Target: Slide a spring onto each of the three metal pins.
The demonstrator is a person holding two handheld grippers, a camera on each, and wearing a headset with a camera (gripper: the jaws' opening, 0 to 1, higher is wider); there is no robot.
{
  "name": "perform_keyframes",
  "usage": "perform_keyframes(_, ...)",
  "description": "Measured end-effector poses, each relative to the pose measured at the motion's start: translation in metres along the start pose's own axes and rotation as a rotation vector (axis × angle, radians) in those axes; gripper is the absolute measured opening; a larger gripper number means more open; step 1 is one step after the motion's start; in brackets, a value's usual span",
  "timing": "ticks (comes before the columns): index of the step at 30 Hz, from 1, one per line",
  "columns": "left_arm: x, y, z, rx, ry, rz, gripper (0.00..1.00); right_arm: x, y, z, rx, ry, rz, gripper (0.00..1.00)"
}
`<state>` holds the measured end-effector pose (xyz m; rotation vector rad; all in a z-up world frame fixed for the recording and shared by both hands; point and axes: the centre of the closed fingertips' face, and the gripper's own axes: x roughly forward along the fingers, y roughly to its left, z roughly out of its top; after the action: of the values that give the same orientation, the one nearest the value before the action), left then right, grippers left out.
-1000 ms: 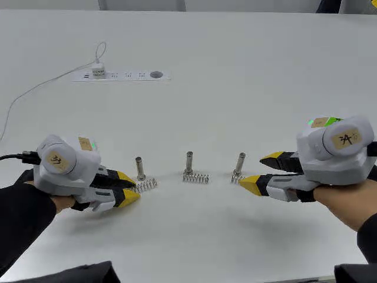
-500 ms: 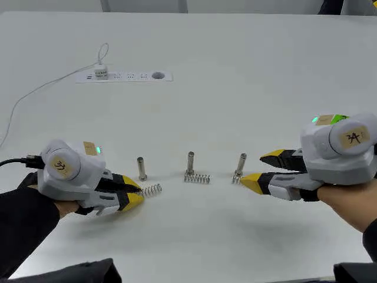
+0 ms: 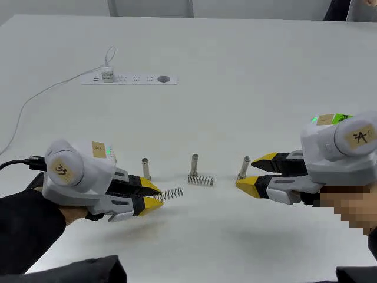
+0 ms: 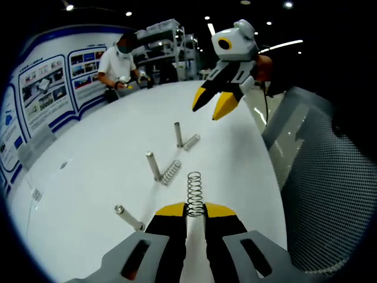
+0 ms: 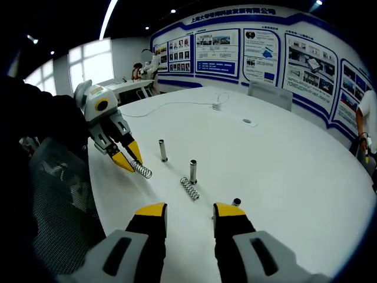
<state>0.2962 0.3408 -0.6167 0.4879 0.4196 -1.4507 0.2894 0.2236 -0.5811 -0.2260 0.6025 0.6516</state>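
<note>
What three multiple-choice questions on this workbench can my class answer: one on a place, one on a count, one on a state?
1. Relative to the middle pin, the middle spring is:
A. threaded over it
B. far off behind it
C. lying at its foot

2. How many pins stand upright on the table?
A. two
B. three
C. five

3. The left hand-held gripper is:
A. open and empty
B. shut on a spring
C. shut on a pin

Answers:
1 C: the head view shows the spring flat on the table beside the pin's base.
2 B: three pins stand in a row.
3 B: the left gripper view shows a spring pinched between its yellow tips.
</note>
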Motion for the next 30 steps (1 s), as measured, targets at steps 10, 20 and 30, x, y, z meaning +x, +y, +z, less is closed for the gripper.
perform_keyframes(10,-0.004,-0.014,0.021,0.035,-0.044,-0.014,0.10,0.008,0.031,0.013,-0.061,-0.013,0.120,0.29)
perform_keyframes(20,-0.005,-0.025,0.040,0.072,-0.081,-0.039,0.10,0.016,0.058,0.019,-0.133,-0.016,0.220,0.26)
perform_keyframes(30,-0.004,-0.038,0.053,0.100,-0.112,-0.076,0.10,0.017,0.076,0.020,-0.194,-0.015,0.288,0.22)
